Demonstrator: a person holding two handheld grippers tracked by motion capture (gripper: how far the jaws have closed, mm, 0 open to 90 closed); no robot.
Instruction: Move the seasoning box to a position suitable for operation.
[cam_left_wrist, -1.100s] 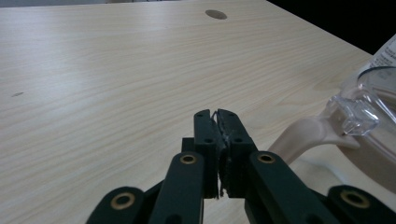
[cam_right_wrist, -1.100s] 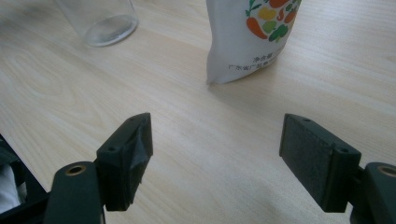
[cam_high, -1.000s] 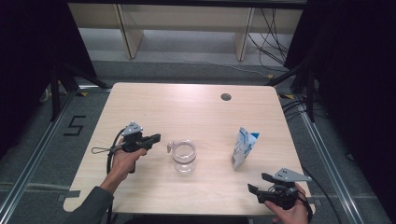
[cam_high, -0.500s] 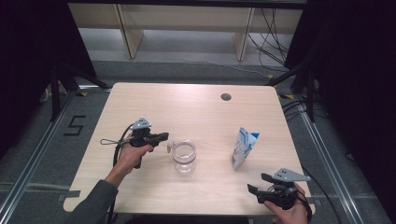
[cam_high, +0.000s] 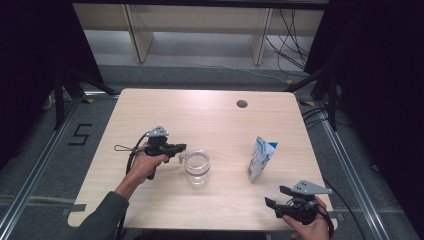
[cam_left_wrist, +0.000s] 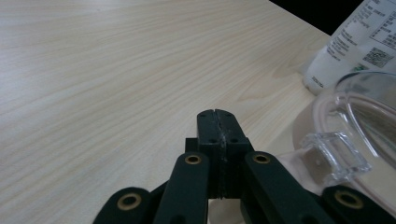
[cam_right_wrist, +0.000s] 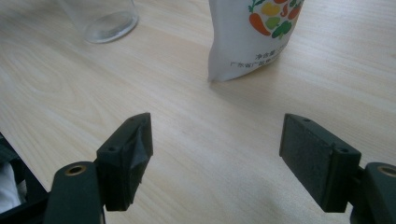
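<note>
A clear glass mug (cam_high: 197, 167) stands near the middle of the wooden table (cam_high: 210, 115), its handle (cam_left_wrist: 334, 156) turned toward my left gripper. My left gripper (cam_high: 182, 148) is level beside the mug's rim, its jaws shut on nothing; in its own view the joined tips (cam_left_wrist: 217, 116) stop just left of the mug (cam_left_wrist: 364, 116). A white and blue pouch (cam_high: 261, 159) with printed vegetables stands upright to the right of the mug. My right gripper (cam_high: 274, 197) rests at the table's front right corner, open, with the pouch (cam_right_wrist: 252, 32) and mug (cam_right_wrist: 100, 16) ahead of its jaws (cam_right_wrist: 217, 154).
A round cable hole (cam_high: 242, 104) lies in the table's far right part. Metal floor rails and dark curtains flank the table on both sides. A cable loops from the left gripper over the table's left side.
My left hand has carried its shut gripper to the right, up to the mug's handle. The right gripper, mug and pouch have stayed put.
</note>
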